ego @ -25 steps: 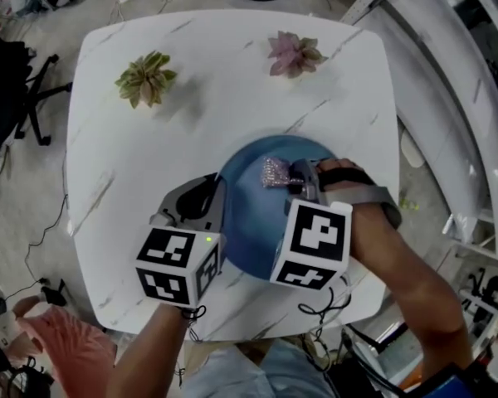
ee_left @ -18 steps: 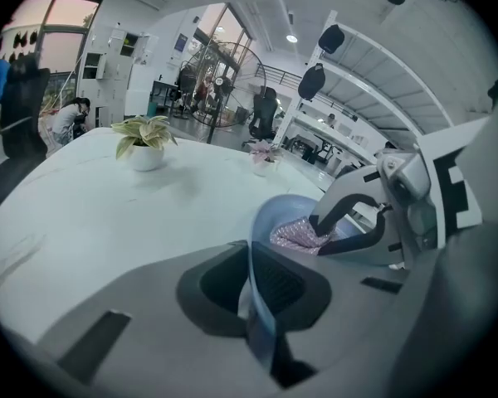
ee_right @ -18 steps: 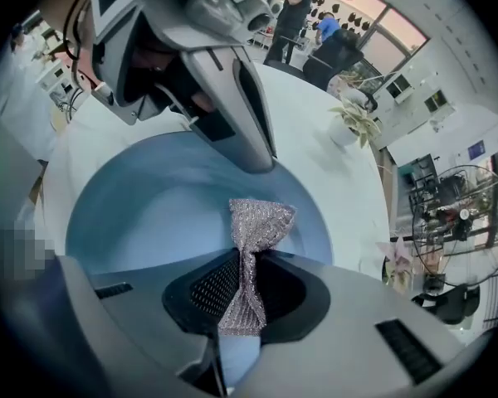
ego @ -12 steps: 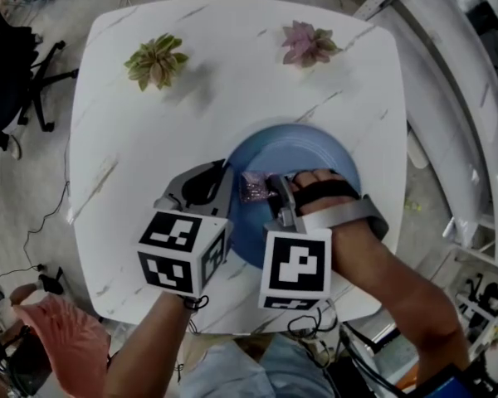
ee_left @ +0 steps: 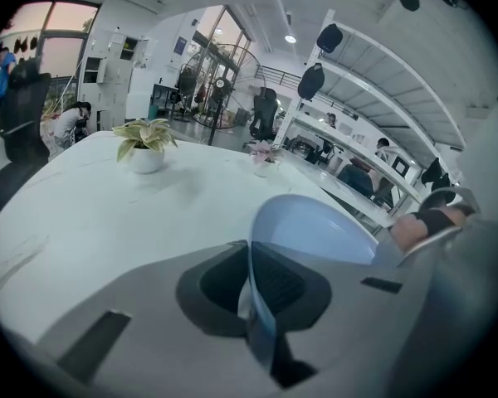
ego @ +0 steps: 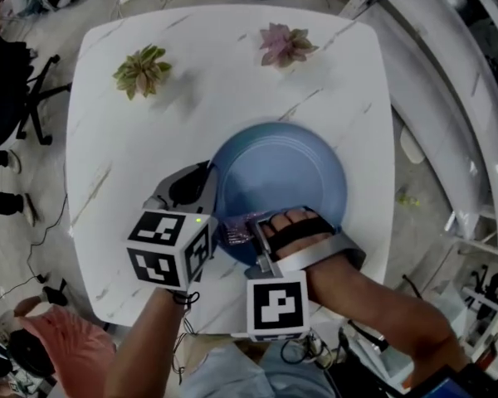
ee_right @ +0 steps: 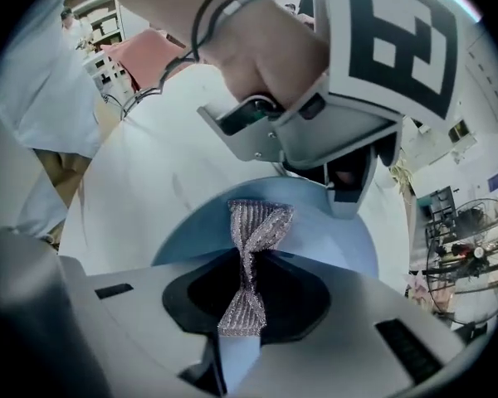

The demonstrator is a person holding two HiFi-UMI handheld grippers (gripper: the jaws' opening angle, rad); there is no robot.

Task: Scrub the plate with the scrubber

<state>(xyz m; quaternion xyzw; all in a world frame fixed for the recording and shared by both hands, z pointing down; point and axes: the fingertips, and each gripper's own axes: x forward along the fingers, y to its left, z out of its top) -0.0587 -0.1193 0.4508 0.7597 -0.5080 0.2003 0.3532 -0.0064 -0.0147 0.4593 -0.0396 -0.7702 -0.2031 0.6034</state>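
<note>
The plate (ego: 292, 162) was blue and round, and it lay on the white marbled table (ego: 141, 148) toward our near edge, well apart from the green plant (ego: 141, 71) and the pink plant (ego: 286, 46) at the far side. Our left gripper (ego: 212, 191) had its jaws closed on the plate's near-left rim; its own view showed the thin blue edge running straight down between them. We could not tell whether that edge was lifted a little off the table or lay flat. Our right gripper (ego: 249, 232) was clamped on the scrubber (ee_right: 253, 243), a wad of silvery mesh pinched at its waist so that it flared like a bow above and below the jaws. The upper end of the scrubber lay against the plate's inner face at the near-left part, just beside the left gripper's hold. We judged that we were in the middle of the scrubbing itself: one claw was steadying the dish and the other was working the mesh across it, with the far and right parts of the plate uncovered by either tool. The next move, as we saw it, called for drawing the scrubber back out over the middle and toward the far rim. The mesh needed to be pressed down firmly enough to rub, while the left claw's bite on the rim kept the plate from sliding or spinning. The right gripper also needed to stay clear of the left one, since the two were close together.
</note>
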